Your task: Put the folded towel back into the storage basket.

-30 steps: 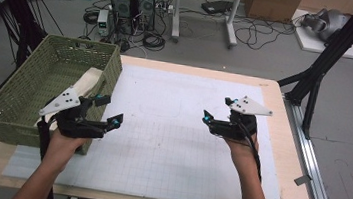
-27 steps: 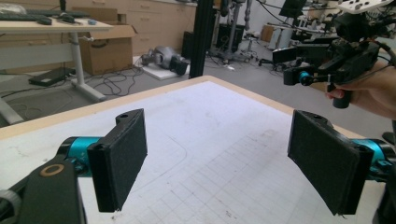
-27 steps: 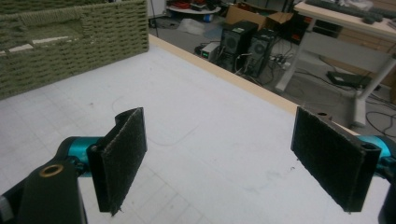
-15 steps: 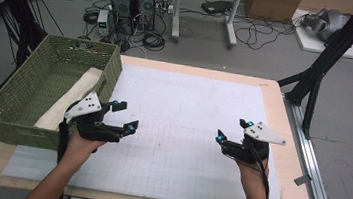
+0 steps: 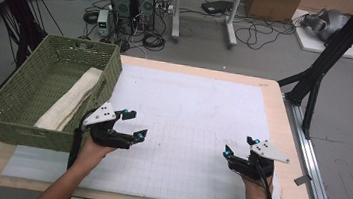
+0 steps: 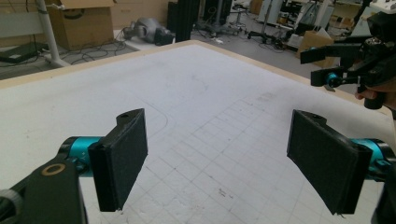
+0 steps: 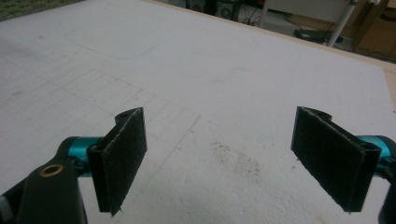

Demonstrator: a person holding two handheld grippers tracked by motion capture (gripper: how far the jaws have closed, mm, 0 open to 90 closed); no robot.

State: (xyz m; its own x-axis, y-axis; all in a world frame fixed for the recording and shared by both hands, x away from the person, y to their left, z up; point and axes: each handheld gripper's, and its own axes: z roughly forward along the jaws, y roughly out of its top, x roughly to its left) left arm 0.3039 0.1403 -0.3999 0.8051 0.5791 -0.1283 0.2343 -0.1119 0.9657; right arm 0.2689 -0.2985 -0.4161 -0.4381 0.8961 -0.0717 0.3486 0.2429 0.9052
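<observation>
My left gripper (image 5: 132,123) hovers low over the white gridded mat (image 5: 187,116), just right of a green woven basket (image 5: 23,97). Its jaws stand wide open with nothing between them, as the left gripper view (image 6: 219,163) confirms. A folded cream towel (image 5: 71,100) lies inside the basket along its right wall. My right gripper (image 5: 239,147) sits near the mat's front right corner, open and empty too; the right gripper view (image 7: 219,163) looks across bare mat. The right gripper (image 6: 350,60) also appears far off in the left gripper view.
The mat covers a wooden table (image 5: 277,98). Behind the table are computer towers (image 5: 135,1), cables on the floor and a black stand (image 5: 318,70) at the right. A faint dirty smudge (image 7: 233,158) marks the mat ahead of the right gripper.
Both grippers have drawn back toward the table's front edge. The left one came away from the basket rim and moved right onto the mat; the right one moved toward the front right corner.
</observation>
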